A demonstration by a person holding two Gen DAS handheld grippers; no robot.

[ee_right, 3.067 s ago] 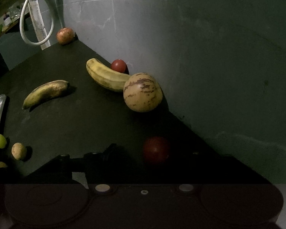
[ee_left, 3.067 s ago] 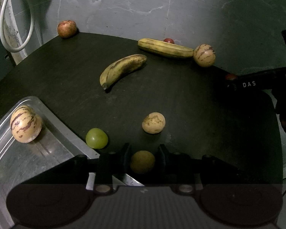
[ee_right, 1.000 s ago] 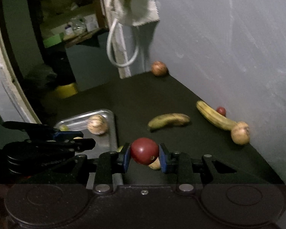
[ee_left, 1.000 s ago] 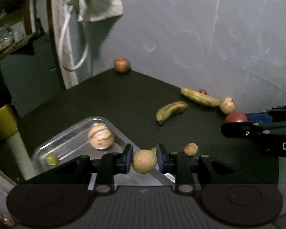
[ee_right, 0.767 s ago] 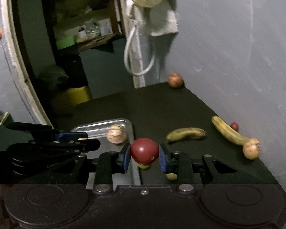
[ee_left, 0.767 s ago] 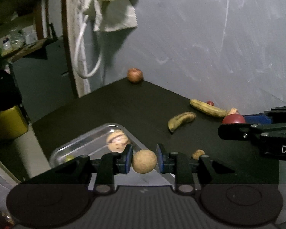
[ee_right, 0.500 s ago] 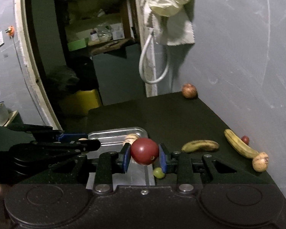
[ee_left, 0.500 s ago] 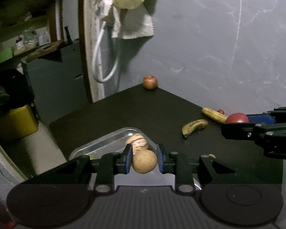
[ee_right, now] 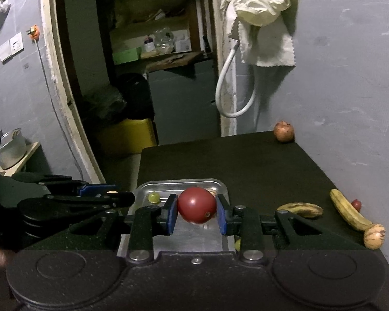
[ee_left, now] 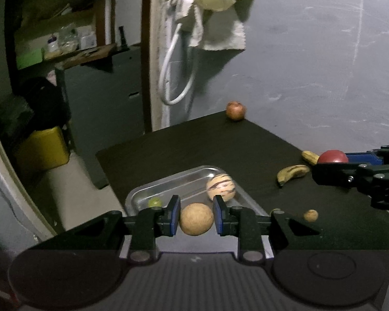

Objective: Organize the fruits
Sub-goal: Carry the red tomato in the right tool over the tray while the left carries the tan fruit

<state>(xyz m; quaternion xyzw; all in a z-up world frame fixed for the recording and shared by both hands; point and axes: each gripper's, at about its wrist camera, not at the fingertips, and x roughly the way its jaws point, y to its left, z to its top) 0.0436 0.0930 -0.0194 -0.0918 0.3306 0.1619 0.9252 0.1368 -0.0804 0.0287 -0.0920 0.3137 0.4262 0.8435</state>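
Left wrist view: a black table (ee_left: pixel 220 142) stands against a scuffed grey wall (ee_left: pixel 311 64), a pale cloth (ee_left: pixel 215 7) and white hose loop (ee_left: pixel 173 77) hanging by a doorway. On it sits a metal tray (ee_left: pixel 168 184) holding a striped melon (ee_left: pixel 220 188) and a green grape (ee_left: pixel 154 202) — bananas (ee_right: pixel 300 210) lie loose near the wall. The left gripper (ee_left: pixel 196 219) clamps a tan round fruit (ee_left: pixel 196 219); the right gripper (ee_right: pixel 196 211) clamps a red tomato (ee_right: pixel 196 204), above the tray.

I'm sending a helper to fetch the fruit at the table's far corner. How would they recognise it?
On the black table, look to the far corner against the grey wall, below the hanging white hose. A lone round reddish-brown apple sits there, far from the bananas and the metal tray.
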